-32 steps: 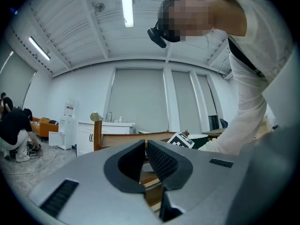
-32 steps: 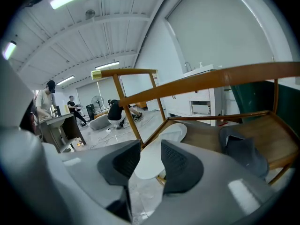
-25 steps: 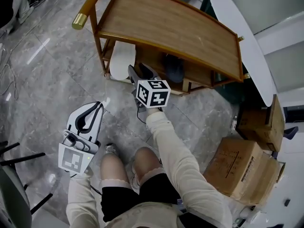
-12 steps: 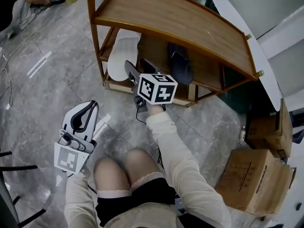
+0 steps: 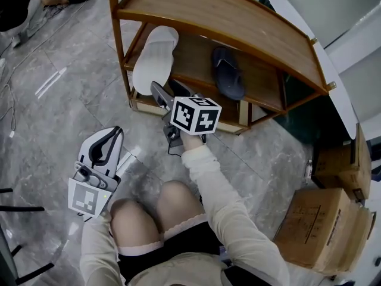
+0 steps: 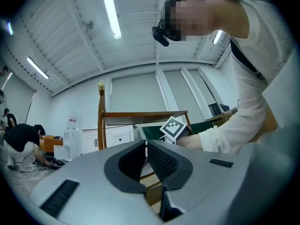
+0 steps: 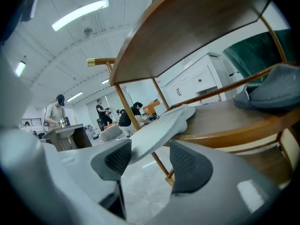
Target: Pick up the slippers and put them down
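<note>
A white slipper [image 5: 153, 61] lies on the lower shelf [image 5: 196, 61] of a wooden rack, its near end sticking out over the shelf's edge. A dark blue slipper [image 5: 228, 73] rests further right on the same shelf. My right gripper [image 5: 168, 92] is at the white slipper's near end. Its jaws have just been opening, and in the right gripper view the white slipper [image 7: 159, 125] reaches between the right gripper's [image 7: 150, 161] pads, which do not press on it. The dark slipper [image 7: 269, 92] shows at right. My left gripper [image 5: 110, 137] hangs low over the floor, its jaws [image 6: 146, 158] together and empty.
The rack's top board [image 5: 220, 22] overhangs the shelf. Cardboard boxes [image 5: 327, 219] stand at the right beside a white oval tabletop [image 5: 286, 2]. My knees [image 5: 155, 207] are just behind the grippers. A crouching person [image 5: 18, 11] is at the far left, and black chair legs [image 5: 18, 208] lie at bottom left.
The right gripper's jaws have opened off the white slipper, which now lies flat on the lower shelf. Both grippers sit lower, and the view looks further under the rack.
</note>
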`<state>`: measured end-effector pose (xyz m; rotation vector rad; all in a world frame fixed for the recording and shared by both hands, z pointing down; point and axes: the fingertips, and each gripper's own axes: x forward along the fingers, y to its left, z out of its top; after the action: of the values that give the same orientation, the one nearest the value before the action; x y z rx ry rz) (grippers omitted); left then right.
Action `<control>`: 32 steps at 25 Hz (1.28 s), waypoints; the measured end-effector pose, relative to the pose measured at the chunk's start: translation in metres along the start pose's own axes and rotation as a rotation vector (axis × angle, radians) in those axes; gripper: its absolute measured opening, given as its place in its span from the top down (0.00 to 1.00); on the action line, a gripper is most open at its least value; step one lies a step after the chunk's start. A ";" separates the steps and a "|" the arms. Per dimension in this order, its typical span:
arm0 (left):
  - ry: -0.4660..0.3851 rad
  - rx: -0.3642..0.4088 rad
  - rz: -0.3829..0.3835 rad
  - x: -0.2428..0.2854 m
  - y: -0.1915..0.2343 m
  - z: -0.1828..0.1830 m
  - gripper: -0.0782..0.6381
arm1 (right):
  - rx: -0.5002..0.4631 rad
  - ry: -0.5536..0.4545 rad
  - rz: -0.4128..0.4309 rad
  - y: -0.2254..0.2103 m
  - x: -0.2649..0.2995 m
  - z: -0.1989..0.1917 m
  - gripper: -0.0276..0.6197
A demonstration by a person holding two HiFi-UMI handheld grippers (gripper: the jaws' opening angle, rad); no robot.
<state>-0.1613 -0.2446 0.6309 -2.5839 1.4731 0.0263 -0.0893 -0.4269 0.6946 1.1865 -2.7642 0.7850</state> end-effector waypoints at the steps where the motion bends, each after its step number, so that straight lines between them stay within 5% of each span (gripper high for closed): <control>1: 0.002 0.000 0.003 0.000 0.000 0.000 0.88 | 0.023 0.003 0.012 0.001 0.002 -0.001 0.55; 10: 0.009 0.011 0.020 -0.001 0.001 0.000 0.88 | 0.263 0.016 0.110 0.012 0.038 -0.005 0.55; 13: 0.016 0.016 0.024 -0.004 0.000 -0.001 0.88 | 0.307 0.007 0.125 0.013 0.042 -0.005 0.68; 20: 0.022 0.043 0.022 -0.007 -0.008 0.005 0.88 | 0.304 -0.029 0.160 0.017 0.014 0.001 0.86; 25: 0.020 0.060 0.012 -0.004 -0.015 0.011 0.88 | 0.211 0.000 0.205 0.026 -0.018 0.000 0.89; 32: 0.017 0.067 0.010 0.002 -0.025 0.015 0.88 | 0.205 0.063 0.301 0.035 -0.069 -0.017 0.89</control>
<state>-0.1378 -0.2310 0.6196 -2.5299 1.4669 -0.0437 -0.0674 -0.3519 0.6789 0.7567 -2.9036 1.1327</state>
